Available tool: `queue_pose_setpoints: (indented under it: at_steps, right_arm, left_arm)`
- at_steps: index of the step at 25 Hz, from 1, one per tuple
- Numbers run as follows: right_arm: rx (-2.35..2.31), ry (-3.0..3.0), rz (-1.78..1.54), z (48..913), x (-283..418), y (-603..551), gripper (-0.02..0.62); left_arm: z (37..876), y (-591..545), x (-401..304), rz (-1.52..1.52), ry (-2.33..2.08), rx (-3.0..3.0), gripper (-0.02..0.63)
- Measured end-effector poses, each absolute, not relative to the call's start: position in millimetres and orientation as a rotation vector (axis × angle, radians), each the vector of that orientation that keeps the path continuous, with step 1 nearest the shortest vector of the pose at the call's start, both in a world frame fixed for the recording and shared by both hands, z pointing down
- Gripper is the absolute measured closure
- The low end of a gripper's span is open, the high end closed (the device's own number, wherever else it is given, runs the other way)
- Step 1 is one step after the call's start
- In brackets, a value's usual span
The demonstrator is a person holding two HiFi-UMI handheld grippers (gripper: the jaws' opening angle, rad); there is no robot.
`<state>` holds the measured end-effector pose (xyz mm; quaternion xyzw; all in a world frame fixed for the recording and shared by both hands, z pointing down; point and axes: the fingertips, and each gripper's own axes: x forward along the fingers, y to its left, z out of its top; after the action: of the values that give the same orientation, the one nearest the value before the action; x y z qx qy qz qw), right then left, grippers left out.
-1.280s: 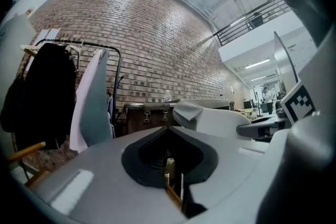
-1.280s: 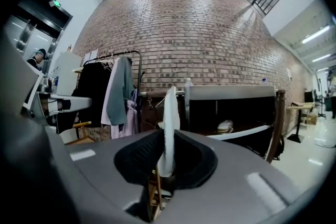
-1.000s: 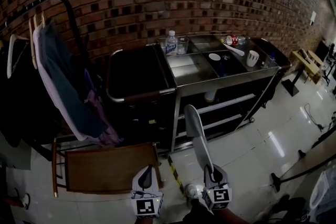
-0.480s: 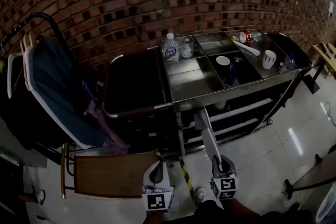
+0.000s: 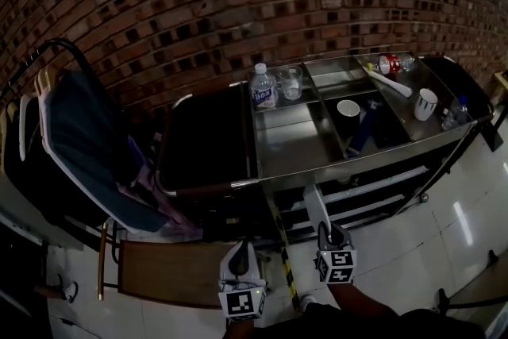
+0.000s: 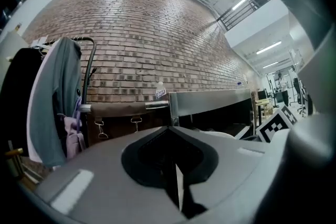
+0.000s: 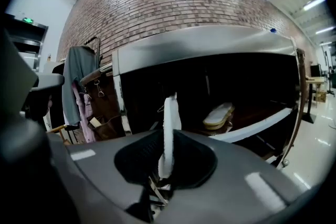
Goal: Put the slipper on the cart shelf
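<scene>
**Slipper pinched edge-on, shelf just ahead**

We see the right gripper pinching the white slipper by 1 end. The sole stands upright between its jaws, short of the cart shelf. To place it well, we would carry it forward over the shelf's front rail and roll it flat. We would then release it beside the 2nd slipper (lying ahead and to the gripper's right). The left gripper is pressed together on nothing. The shelf's back is dark, so we cannot judge the room there. The jaws hide the slipper's held end.
</scene>
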<state>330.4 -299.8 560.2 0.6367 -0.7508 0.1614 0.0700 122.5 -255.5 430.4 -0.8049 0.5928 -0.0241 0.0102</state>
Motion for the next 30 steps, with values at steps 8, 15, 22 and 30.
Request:
queue_pose_setpoints:
  at_steps: [8,15,22,30]
  right_arm:
    - [1.931,-2.285,0.551,577,321,-366,0.549]
    - [2.001,-2.292,0.656,585,310,-411,0.551]
    - [2.025,-2.214,0.676,610,308,-431,0.545]
    - [1.91,-2.102,0.349,613,304,-441,0.504]
  left_arm:
    - [423,-282,134,-0.048,1.873,-2.494,0.591]
    - [427,-289,120,-0.046,1.947,-2.451,0.591]
    - [439,-276,106,-0.073,2.027,-2.42,0.591]
    - [450,-268,99,-0.094,2.067,-2.431,0.591]
